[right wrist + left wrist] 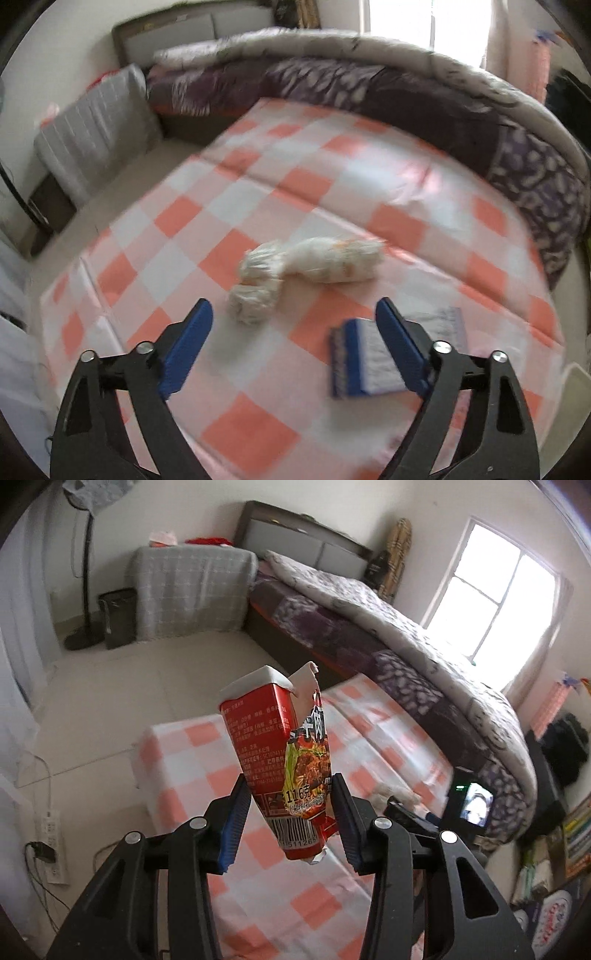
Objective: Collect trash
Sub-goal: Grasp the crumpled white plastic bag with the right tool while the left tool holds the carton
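My left gripper (291, 808) is shut on a torn red instant-noodle carton (273, 738), which hangs in the air above the pink-and-white checked table (192, 775) with its white rim pointing away from me. In the right wrist view, my right gripper (295, 306) stands open over the same checked table (258, 166) with nothing between its fingers. A crumpled white plastic bag (295, 269) lies just ahead of its fingertips. Partly under the right finger, a flat blue-and-white packet (365, 362) rests on the table.
A dark waste bin (118, 616) stands on the floor by a fan stand (86, 572) and a grey-covered cabinet (188, 590). A bed with a purple quilt (369, 627) runs along the table's far side. A power strip and cables (48, 845) lie at the left.
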A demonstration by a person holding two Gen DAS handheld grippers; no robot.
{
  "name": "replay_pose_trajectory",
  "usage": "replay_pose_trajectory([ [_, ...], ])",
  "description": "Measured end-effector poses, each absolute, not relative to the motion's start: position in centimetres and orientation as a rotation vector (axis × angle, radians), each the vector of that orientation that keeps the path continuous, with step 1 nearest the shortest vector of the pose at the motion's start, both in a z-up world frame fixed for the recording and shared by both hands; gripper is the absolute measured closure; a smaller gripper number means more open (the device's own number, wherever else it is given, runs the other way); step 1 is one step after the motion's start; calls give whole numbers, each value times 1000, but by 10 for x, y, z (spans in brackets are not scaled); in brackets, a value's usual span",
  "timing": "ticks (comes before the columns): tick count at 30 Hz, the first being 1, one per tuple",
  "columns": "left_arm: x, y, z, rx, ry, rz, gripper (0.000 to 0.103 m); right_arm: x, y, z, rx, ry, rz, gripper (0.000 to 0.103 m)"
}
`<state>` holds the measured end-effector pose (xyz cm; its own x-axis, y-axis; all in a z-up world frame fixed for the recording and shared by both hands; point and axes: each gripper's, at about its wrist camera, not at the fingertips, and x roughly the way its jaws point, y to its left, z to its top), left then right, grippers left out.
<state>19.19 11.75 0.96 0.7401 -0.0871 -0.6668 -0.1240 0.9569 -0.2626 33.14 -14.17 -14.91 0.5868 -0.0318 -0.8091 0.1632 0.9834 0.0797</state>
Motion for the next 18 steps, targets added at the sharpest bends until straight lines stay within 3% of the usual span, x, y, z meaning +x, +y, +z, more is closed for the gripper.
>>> replay_pose_trajectory([
  [4,197,127,3,-327,760,26,58,359,-129,-168,167,974,-128,37],
  [7,202,131,1,-326,764,31,58,372,-123,-178,163,1005,-123,74],
  [11,203,135,2,-314,751,52,58,366,-124,-162,212,939,-76,75],
  [18,196,135,12,-306,689,74,58,335,-122,-77,261,763,39,75],
])
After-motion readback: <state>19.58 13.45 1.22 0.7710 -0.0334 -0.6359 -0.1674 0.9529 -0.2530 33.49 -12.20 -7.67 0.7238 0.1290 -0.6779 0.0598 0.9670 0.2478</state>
